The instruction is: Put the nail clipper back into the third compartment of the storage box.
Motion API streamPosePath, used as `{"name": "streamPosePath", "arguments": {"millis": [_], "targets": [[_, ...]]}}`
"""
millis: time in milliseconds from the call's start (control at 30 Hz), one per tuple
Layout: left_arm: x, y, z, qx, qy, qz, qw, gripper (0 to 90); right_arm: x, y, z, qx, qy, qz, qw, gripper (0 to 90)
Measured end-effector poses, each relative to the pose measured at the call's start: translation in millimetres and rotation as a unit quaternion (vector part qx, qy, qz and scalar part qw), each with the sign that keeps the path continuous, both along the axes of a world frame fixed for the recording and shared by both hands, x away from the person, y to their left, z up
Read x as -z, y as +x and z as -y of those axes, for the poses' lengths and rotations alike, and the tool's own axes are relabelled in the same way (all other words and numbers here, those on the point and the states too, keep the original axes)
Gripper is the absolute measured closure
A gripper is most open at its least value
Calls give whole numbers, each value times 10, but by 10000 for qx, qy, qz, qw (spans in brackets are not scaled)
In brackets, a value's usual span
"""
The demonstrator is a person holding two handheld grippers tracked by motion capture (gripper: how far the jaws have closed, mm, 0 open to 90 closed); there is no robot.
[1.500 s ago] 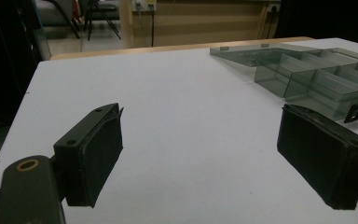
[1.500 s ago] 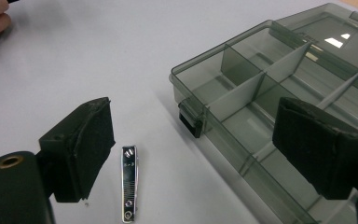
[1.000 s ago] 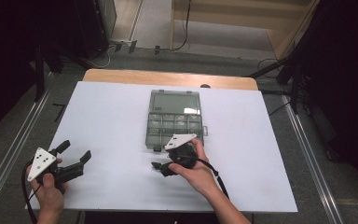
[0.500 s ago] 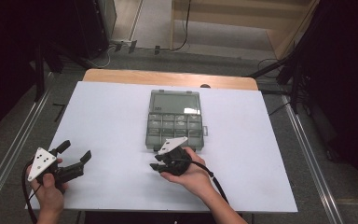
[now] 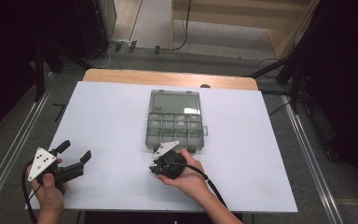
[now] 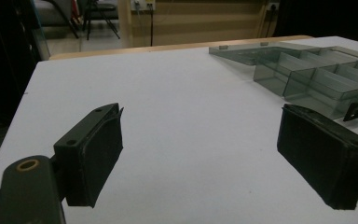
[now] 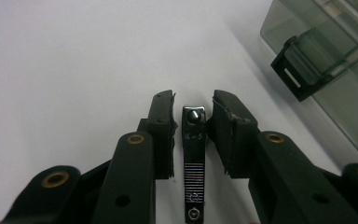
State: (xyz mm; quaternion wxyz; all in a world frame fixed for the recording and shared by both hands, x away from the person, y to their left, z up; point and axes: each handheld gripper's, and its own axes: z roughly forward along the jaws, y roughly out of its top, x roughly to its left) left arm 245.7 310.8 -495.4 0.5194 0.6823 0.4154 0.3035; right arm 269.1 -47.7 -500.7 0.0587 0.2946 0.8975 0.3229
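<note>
Chrome nail clipper [image 7: 194,158] lies flat on the white tabletop [image 5: 112,112], lengthwise between the jaws of my right gripper [image 7: 193,133]. The jaws flank it on both sides, slightly parted; the left pad looks just clear of the metal, and I cannot tell whether the right pad touches it. The clipper's pivot end sits level with the jaw tips, and its other end points back toward the camera. In the high view the right gripper [image 5: 161,165] sits near the tabletop's front edge, about mid-width, just in front of the smoky clear compartment box [image 5: 175,120], which lies open at the tabletop's centre. One of the box's latches [image 7: 294,74] is just beside the right jaw. My left gripper [image 5: 77,154] is at the front left corner, jaws spread wide over bare tabletop, holding nothing.
</note>
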Motion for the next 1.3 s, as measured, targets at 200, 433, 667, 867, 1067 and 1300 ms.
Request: {"name": "streamPosePath", "arguments": {"millis": [200, 433, 667, 867, 1067, 1300], "targets": [[2, 5, 5, -19, 20, -18, 10000, 141, 58, -50, -1, 9, 13, 281, 9996, 715], [1, 3, 5, -25, 67, -40, 10000, 142, 104, -53, 62, 215, 358, 186, 9990, 810], [1, 4, 6, -36, 67, -33, 10000, 141, 127, -74, 92, 270, 533, 248, 9979, 812], [3, 5, 10, -37, 55, -32, 10000, 142, 106, -107, 107, 256, 623, 310, 9972, 812], [2, 4, 9, -36, 57, -30, 10000, 141, 28, -107, 142, 299, 816, 387, 9955, 813], [2, 3, 4, -43, 39, -20, 10000, 141, -47, -95, 182, 340, 941, 463, 9939, 813]]}}
